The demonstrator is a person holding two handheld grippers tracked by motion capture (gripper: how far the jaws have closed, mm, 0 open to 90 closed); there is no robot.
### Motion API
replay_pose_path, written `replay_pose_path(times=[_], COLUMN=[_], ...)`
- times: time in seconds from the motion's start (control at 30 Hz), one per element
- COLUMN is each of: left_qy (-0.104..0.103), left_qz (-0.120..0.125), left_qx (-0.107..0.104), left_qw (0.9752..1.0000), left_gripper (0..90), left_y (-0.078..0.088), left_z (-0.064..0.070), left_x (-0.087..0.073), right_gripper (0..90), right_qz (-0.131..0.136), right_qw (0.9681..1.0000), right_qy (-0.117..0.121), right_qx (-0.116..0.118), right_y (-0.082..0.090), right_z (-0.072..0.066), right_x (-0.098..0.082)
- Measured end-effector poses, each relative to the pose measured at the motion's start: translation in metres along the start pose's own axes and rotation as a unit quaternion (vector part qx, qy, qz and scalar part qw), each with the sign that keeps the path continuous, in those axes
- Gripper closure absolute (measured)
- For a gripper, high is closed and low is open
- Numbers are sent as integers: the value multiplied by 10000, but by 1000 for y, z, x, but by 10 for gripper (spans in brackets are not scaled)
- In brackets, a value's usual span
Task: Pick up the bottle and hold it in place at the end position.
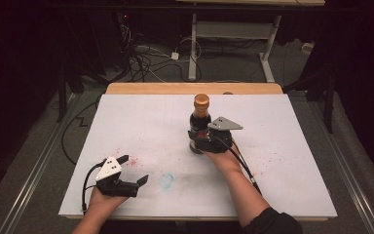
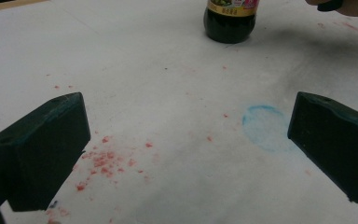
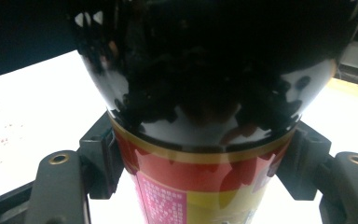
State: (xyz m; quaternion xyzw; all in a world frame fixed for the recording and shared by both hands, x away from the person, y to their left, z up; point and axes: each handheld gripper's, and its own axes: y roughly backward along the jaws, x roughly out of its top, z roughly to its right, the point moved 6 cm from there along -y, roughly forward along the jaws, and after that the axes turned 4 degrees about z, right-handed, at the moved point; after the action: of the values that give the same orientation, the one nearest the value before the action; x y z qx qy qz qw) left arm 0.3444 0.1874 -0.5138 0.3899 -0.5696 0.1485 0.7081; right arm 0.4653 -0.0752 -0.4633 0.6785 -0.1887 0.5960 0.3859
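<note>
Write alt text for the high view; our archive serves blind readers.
A person's right hand-held gripper clasps a dark bottle with a gold cap, upright on a white table. The left hand-held gripper rests open near red specks and a blue ring mark.

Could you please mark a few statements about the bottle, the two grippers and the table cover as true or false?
1. The bottle stands upright on the white cover. True.
2. The right gripper has its jaws on either side of the bottle's labelled part. True.
3. The left gripper is clamped on the bottle's cap. False: it rests near the table's front edge, jaws open with nothing between them, well apart from the bottle.
4. The bottle has no cap. False: a golden-brown cap sits on its neck.
5. Red specks and a faint blue ring mark the cover. True.
</note>
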Motion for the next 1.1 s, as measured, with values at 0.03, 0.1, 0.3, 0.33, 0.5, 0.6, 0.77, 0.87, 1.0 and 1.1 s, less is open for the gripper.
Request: replay_pose_path(times=[0.03, 0.1, 0.3, 0.33, 0.5, 0.6, 0.77, 0.87, 1.0, 1.1], left_qy=[-1, 1, 41, 37, 75, 99, 168, 96, 78, 61], left_qz=[6, 11, 47, 62, 158, 176, 214, 156, 149, 127], left_qx=[-2, -5, -22, -24, -36, -72, -147, -162, -207, -270], left_qw=[10000, 10000, 10000, 10000, 9998, 9998, 9995, 9997, 9996, 9995], left_gripper=[0, 0, 0, 0, 0, 0, 0, 0, 0, 0], left_y=[0, -1, -3, -3, -5, -8, -15, -21, -30, -39], left_z=[0, 0, 0, 0, 1, 1, 2, 3, 4, 6], left_x=[0, 0, 2, 3, 8, 11, 20, 24, 32, 36], right_gripper=[291, 254, 200, 195, 202, 219, 268, 312, 398, 478], right_qz=[0, -26, 5, 48, 109, 139, 156, 166, 197, 189], right_qw=[10000, 10000, 9999, 9999, 9998, 9998, 9997, 9997, 9997, 9997], right_qy=[0, -90, -118, -73, -105, -130, -202, -181, -161, -160], right_qx=[0, 0, 100, 110, 99, 79, 69, 21, -16, -38], right_y=[0, 2, 15, 21, 33, 41, 53, 59, 65, 67], right_z=[0, 0, 3, 3, 3, 5, 10, 13, 15, 17], right_x=[0, 0, 4, 5, 5, 4, 4, 5, 7, 8])
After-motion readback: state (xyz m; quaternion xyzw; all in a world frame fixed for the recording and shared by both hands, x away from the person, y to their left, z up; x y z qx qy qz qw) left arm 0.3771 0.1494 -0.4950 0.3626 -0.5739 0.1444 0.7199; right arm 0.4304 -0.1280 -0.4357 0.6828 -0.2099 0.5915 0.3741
